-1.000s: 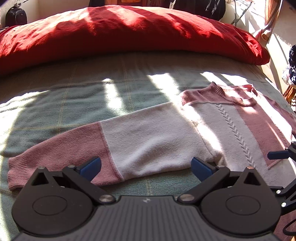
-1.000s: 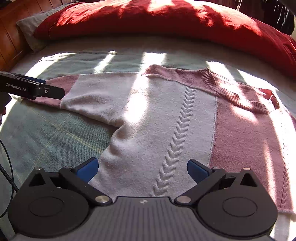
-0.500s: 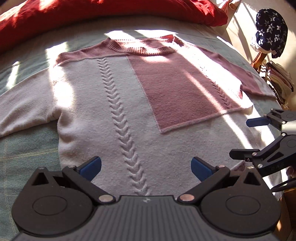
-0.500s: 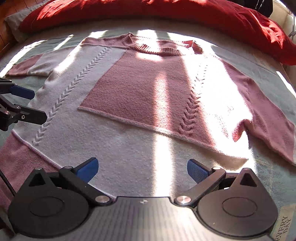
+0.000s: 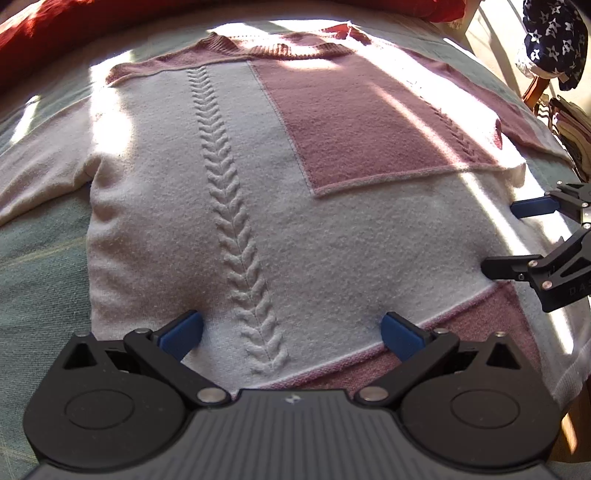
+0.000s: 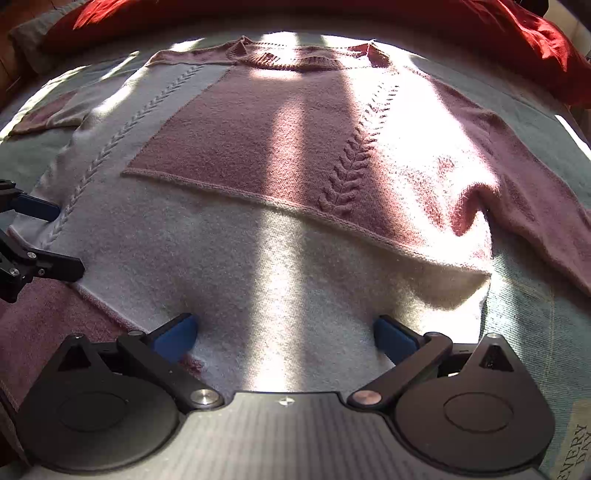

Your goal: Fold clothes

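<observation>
In the left wrist view, the left gripper (image 5: 291, 330) is spread wide and grasps nothing; its blue fingertips (image 5: 183, 330) are low over the white part of a pink and white sweater (image 5: 207, 206). The sweater lies flat on a green blanket (image 5: 40, 258). The right gripper (image 5: 517, 236) shows at the right edge.

In the right wrist view, the right gripper (image 6: 286, 334) is also spread wide and empty, over the sweater's (image 6: 280, 258) lower white part. A red pillow (image 6: 517, 33) lies behind the collar.
</observation>
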Tool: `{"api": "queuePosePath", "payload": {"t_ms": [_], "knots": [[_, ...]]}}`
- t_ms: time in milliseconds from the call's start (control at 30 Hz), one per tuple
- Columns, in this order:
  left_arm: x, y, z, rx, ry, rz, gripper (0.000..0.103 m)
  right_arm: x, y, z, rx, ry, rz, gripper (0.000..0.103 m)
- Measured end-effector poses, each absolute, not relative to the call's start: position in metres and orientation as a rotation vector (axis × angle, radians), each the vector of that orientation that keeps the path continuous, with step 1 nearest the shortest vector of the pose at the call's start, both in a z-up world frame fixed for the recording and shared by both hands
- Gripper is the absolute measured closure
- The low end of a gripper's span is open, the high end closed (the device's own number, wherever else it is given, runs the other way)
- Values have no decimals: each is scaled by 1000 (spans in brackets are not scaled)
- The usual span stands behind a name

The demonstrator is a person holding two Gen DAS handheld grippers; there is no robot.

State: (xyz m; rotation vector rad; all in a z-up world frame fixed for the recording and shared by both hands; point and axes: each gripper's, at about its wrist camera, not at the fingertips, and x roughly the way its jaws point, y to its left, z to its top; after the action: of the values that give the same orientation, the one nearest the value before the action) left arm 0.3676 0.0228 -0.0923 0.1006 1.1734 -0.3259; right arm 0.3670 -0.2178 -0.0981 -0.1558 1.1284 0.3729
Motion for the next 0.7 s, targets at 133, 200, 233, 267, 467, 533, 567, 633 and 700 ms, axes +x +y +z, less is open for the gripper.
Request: {"api": "queuePosePath", "payload": {"t_ms": [133, 200, 233, 267, 467, 533, 567, 633, 700], "knots": [[361, 22, -91, 130, 1154, -337, 1, 363, -218, -97, -164, 1101, 377, 0], [353, 22, -87, 151, 1147, -354, 1, 360, -219, -95, -178, 1090, 391, 0], [347, 24, -84, 160, 1147, -362, 1, 358, -220, -94, -182, 1089, 397, 0], [338, 26, -82, 164, 1148, -364, 1, 356, -222, -94, -185, 1090, 402, 0], [281, 38, -73, 116, 1221, -392, 1, 346, -227, -95, -202, 1087, 416, 0], [264, 40, -76, 91, 1271, -382, 1, 345, -226, -95, -209, 1083, 413, 0], [258, 41, -77, 85, 1286, -375, 1, 346, -225, -96, -210, 1083, 411, 0], [250, 39, -73, 77, 1280, -373, 1, 346, -225, -96, -210, 1085, 407, 0], [250, 34, -65, 58, 1249, -401, 1, 345, -224, -96, -214, 1082, 406, 0]]}}
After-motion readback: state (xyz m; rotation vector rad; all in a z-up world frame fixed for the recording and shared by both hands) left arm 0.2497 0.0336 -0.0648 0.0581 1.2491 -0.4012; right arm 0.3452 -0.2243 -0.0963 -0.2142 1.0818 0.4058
